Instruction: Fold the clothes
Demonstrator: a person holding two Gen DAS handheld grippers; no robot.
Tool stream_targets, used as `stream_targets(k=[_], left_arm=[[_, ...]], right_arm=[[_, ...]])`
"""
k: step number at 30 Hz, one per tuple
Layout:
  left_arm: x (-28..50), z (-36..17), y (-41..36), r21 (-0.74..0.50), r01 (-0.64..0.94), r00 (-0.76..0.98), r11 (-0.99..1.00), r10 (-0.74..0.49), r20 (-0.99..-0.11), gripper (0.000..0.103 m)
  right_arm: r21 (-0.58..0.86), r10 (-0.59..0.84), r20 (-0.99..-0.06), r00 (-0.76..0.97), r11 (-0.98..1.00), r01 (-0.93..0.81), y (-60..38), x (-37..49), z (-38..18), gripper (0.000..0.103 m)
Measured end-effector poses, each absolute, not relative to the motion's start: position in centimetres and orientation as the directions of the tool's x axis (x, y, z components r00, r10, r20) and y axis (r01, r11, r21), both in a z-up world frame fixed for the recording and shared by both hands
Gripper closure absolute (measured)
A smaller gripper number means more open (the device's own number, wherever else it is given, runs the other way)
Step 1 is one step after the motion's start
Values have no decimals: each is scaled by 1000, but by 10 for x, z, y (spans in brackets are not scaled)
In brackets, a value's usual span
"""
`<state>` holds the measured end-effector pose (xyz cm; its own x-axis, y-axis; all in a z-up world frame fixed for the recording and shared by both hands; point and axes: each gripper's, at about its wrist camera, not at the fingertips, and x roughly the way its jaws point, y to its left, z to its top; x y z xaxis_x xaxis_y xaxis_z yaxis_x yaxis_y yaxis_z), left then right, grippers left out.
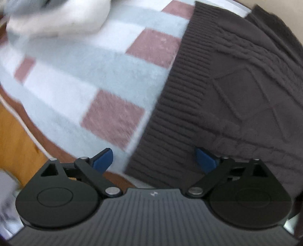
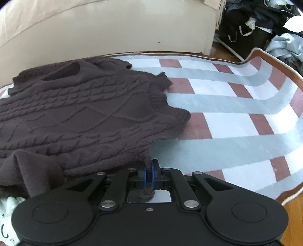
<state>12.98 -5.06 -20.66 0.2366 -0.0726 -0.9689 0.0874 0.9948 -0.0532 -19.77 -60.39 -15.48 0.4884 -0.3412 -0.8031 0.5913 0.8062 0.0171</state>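
Note:
A dark brown cable-knit sweater (image 2: pixel 79 113) lies spread on a checked rug (image 2: pixel 236 121). In the right wrist view my right gripper (image 2: pixel 150 173) is shut on the sweater's near edge, with knit bunched between its blue pads. In the left wrist view my left gripper (image 1: pixel 154 160) points down over the sweater's ribbed hem (image 1: pixel 170 113). Its blue fingertips (image 1: pixel 103 159) stand wide apart and hold nothing. The hem's edge runs between them over the rug (image 1: pixel 85 79).
A beige sofa (image 2: pixel 113 30) stands behind the sweater. A pile of dark and pale clothes (image 2: pixel 265 28) sits at the far right beyond the rug. Wooden floor (image 1: pixel 17 136) shows past the rug's brown border. A white blurred shape (image 1: pixel 56 17) fills the left view's top left.

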Motion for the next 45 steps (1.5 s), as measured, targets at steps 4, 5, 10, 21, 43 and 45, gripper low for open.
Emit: stream_targets(k=[4,5,10,21,43,45], left_arm=[[107,-183,-79,-15,303,362,953,-130,-923,90],[100,-173,-86,27,340,405,940,-120,-906,91],[75,-98,-73,57,336,582,940,-159,-798,91],[73,-160,-56,37,264,337,964,-56,-940,88],[44,-100,-392,-189,817,182,545,-555,-812,50],[38,-110,-435,-172,850,158,497,-554,-817,50]], right_arm=[[72,-316,-786,531,807,587,-609,-201,-154,98],[93,-306,-779,548,807,583,-611,-203,-151,98],[204,-271,-729,629,791,577,-617,-228,-109,99],[-1,-296,-866,404,807,590,-608,-218,-143,96],[527,-44,-752,658,559,640,-710,-205,-180,50],[500,-39,-777,628,568,654,-706,-201,-187,50]])
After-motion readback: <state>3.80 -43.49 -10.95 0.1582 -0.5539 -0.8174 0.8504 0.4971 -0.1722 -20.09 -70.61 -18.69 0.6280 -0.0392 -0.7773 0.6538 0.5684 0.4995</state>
